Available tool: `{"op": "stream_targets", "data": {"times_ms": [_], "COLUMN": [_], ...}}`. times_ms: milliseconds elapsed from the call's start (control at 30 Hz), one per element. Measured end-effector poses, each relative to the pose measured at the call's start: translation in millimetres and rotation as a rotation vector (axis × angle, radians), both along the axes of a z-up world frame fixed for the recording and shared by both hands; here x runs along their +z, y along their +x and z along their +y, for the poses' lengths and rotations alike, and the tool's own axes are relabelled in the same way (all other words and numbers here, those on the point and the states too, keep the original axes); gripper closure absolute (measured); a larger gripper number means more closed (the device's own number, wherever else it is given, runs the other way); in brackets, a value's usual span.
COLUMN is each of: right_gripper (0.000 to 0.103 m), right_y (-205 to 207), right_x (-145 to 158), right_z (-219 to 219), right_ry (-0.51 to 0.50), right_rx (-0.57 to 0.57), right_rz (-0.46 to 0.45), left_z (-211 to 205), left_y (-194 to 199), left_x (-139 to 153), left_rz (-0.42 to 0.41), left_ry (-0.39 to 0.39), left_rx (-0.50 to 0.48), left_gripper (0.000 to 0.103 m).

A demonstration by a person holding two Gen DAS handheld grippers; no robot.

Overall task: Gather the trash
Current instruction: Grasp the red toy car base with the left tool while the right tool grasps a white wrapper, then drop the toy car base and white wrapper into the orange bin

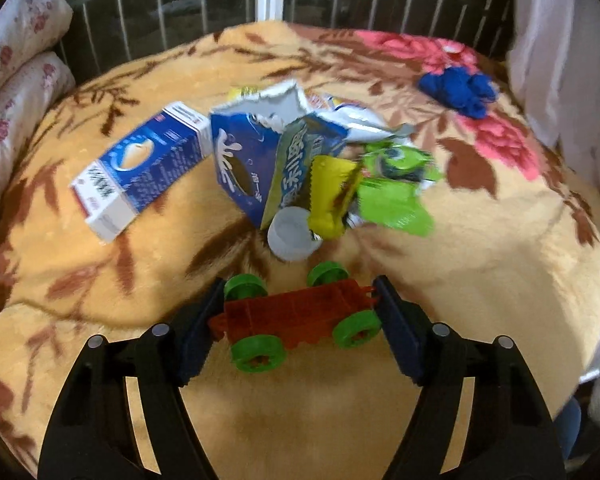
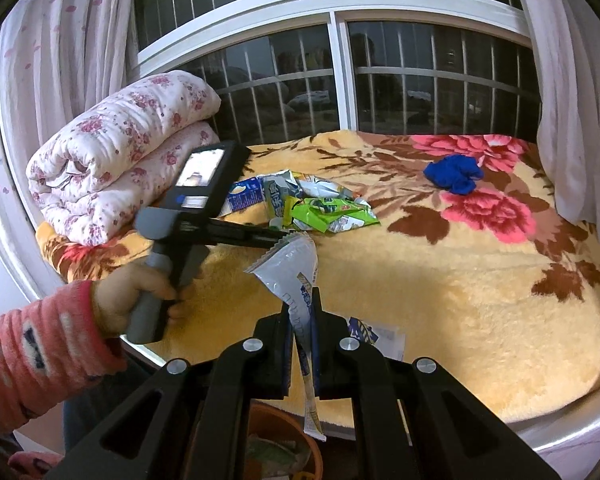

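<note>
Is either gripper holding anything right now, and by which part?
Right gripper pinches a silvery-white plastic wrapper at its narrow middle. Left gripper brackets an orange toy car with green wheels end to end; contact unclear.

Both views are lit by warm indoor light from above and behind the cameras; the window (image 2: 340, 68) is dark, giving no daylight. The blanket (image 1: 480, 248) glows bright yellow-orange in the left wrist view, slightly overexposed at its right. Soft shadows fall beside the toy car (image 1: 296, 316) and under the wrappers (image 1: 384, 188). A broad shadow crosses the near blanket in the right wrist view. Motion blur smears the wrappers and carton (image 1: 140, 168) in the left view; the right view is sharper. Fisheye distortion bends window bars and bed edges, and black vignetting fills the corners
</note>
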State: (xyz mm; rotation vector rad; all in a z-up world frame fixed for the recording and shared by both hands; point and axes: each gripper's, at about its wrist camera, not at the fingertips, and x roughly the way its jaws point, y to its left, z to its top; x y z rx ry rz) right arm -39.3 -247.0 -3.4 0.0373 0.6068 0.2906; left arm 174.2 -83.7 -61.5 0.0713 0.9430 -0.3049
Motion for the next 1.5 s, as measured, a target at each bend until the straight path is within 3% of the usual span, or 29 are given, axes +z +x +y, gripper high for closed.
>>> {"op": "stream_targets", "data": {"times_ms": [233, 367, 500, 667, 867, 1133, 1333, 1500], "right_gripper": [0.096, 0.096, 0.096, 0.096, 0.096, 0.096, 0.096, 0.095], "right_y": [-17.0, -31.5, -47.5, -61.9, -64.5, -51.7, -35.8, -22.4], "right_x": [6.7, 6.0, -2.2, -19.1, -60.7, -120.7, -167.9, -190.0], "right_z": [1.2, 8.3, 21.0, 33.4, 41.2, 42.3, 48.7, 46.1], "right_ry": [-0.013, -0.031, -0.057, -0.061, -0.026, 0.07, 0.08, 0.094], "right_rx": [0.01, 0.04, 0.09, 0.146, 0.179, 0.179, 0.172, 0.142], "right_rz": [-0.006, 0.006, 0.041, 0.108, 0.254, 0.465, 0.597, 0.664], "left_z": [23.2, 33.7, 36.8, 37.9, 33.0, 27.4, 34.3, 36.4], "left_y": [-87.3, -141.5, -184.4, -217.9, -221.8, -211.0, -204.5, -200.5], "left_x": [31.1, 38.6, 28.9, -6.8, -65.3, -127.2, -153.9, -179.8], "left_rz": [-0.071, -0.059, -0.013, 0.105, 0.271, 0.451, 0.534, 0.61], "left_ry": [-0.028, -0.055, -0.034, -0.01, 0.002, 0.02, 0.032, 0.045], "left_rx": [-0.151, -0.249, -0.318, -0.401, -0.43, -0.373, -0.325, -0.297], "left_gripper": [0.031, 0.031, 0.031, 0.031, 0.031, 0.031, 0.031, 0.031]}}
